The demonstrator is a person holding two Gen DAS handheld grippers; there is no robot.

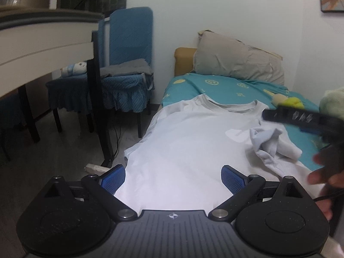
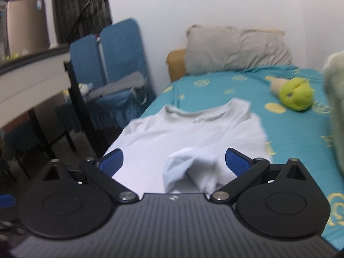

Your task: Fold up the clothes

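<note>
The right claw (image 2: 174, 163) is released, jaws spread wide over the shirt's (image 2: 182, 133) bunched sleeve (image 2: 193, 169), gripping nothing. The left claw (image 1: 173, 179) also gapes, empty, above the shirt's lower part. The shirt lies flat on the teal bed (image 2: 301, 142), collar toward the pillow (image 2: 236, 49). A green toy (image 2: 295, 96) sits beside it.

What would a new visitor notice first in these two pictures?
A white T-shirt lies spread on the teal bed sheet, its right sleeve crumpled inward. A yellow-green plush toy lies further right on the sheet, below the grey pillow.
</note>
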